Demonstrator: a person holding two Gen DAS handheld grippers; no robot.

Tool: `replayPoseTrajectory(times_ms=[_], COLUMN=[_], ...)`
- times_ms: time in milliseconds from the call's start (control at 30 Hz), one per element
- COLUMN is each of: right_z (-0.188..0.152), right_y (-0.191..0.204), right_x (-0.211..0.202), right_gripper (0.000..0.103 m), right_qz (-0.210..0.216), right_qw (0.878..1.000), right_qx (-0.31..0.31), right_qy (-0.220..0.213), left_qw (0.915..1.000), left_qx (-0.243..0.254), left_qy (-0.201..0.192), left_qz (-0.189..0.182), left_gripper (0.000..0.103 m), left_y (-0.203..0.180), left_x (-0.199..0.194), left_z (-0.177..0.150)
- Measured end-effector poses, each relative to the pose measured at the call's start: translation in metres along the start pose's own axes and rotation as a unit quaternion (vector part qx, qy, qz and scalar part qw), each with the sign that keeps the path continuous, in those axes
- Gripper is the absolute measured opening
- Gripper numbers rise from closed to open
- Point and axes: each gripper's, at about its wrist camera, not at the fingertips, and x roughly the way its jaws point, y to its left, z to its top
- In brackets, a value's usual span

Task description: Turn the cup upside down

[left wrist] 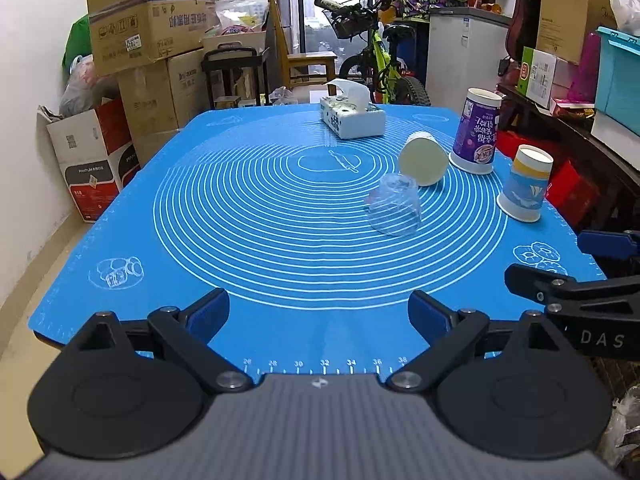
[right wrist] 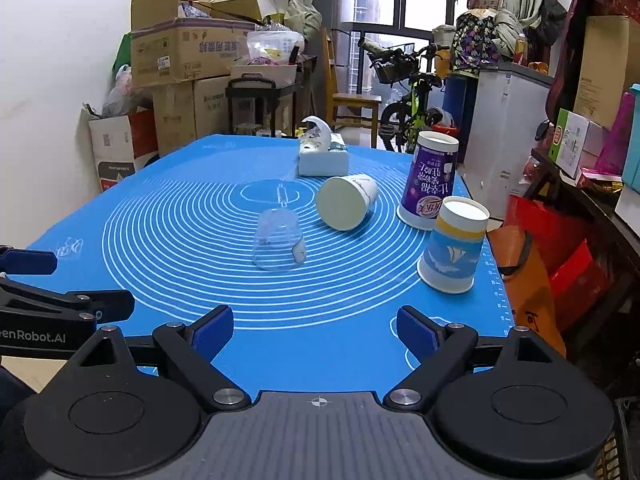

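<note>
Several cups stand on the blue mat (left wrist: 260,220). A clear plastic cup (left wrist: 394,210) (right wrist: 279,240) stands mouth down. A white paper cup (left wrist: 423,158) (right wrist: 347,202) lies on its side with its base toward me. A purple cup (left wrist: 476,136) (right wrist: 430,182) and a blue and yellow cup (left wrist: 525,184) (right wrist: 454,246) stand upside down at the right. My left gripper (left wrist: 320,312) is open and empty over the mat's near edge. My right gripper (right wrist: 316,328) is open and empty, near the front, short of the cups.
A tissue box (left wrist: 352,116) (right wrist: 323,156) sits at the far side of the mat. Cardboard boxes (left wrist: 148,28) stack at the left wall. A bicycle (left wrist: 380,60) and a white cabinet (left wrist: 464,48) stand behind the table. Shelves with boxes (left wrist: 560,80) run along the right.
</note>
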Motion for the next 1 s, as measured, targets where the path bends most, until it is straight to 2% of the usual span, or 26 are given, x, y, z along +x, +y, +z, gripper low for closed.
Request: replayPoseTrajectory(times_ms=[1000], right_z=[-0.0011], right_y=[-0.0051], right_x=[-0.0072], right_gripper=[0.090], right_qz=[-0.006], right_qw=[1.000], right_qx=[-0.004], right_qy=[-0.005], left_qw=[0.9999], left_qx=[-0.006], left_qy=[-0.003], left_qz=[-0.009], left_gripper=[0.095], left_y=[-0.0037], left_x=[-0.0009], left_z=[-0.0040])
